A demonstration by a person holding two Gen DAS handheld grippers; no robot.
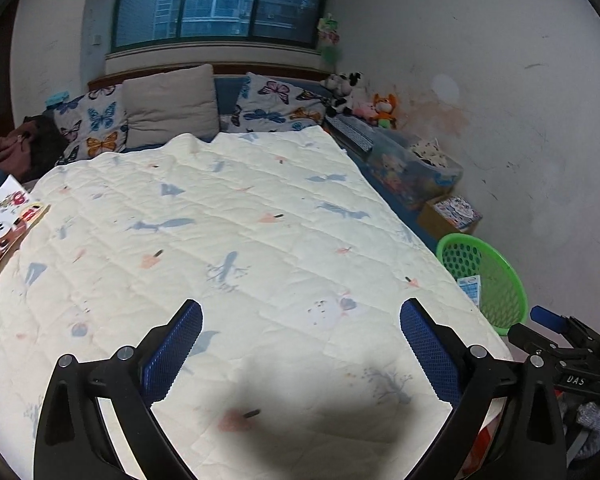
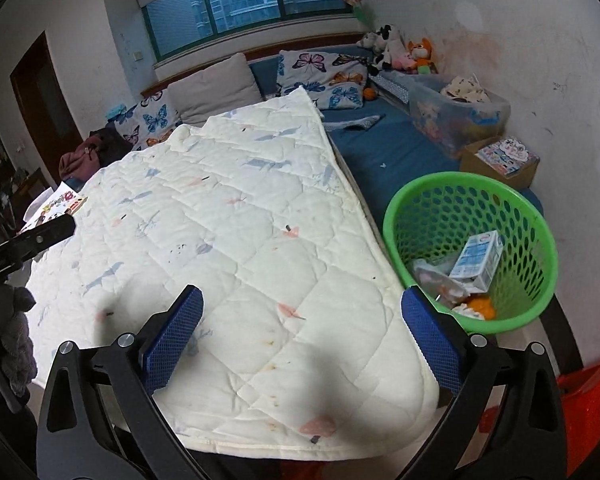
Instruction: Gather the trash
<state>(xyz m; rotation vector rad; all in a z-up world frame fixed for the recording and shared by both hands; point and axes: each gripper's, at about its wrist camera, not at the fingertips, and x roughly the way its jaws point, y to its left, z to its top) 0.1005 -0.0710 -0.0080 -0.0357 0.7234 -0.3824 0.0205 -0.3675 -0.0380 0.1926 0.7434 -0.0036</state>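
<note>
- Blue-padded fingers of the left gripper [image 1: 300,336] stand spread wide apart with nothing between them, hovering over the near part of the white quilt [image 1: 228,240].
- Likewise the right gripper [image 2: 300,332] is spread wide and holds nothing, above the quilt's near right corner.
- Broad bare quilt stretches from both grippers to the butterfly pillows [image 2: 324,76] at the headboard.
- Along the quilt's right edge, a strip of blue mattress [image 2: 388,156] shows.
- At that edge sits the green perforated basket [image 2: 532,216], on the bed's near right corner, just beside the right gripper's right finger.
- Inside the basket lie a white-and-blue milk carton [image 2: 478,260], crumpled wrappers [image 2: 432,276] and an orange scrap [image 2: 482,306].
- On the quilt's left edge rests a picture book [image 1: 4,224].
</note>
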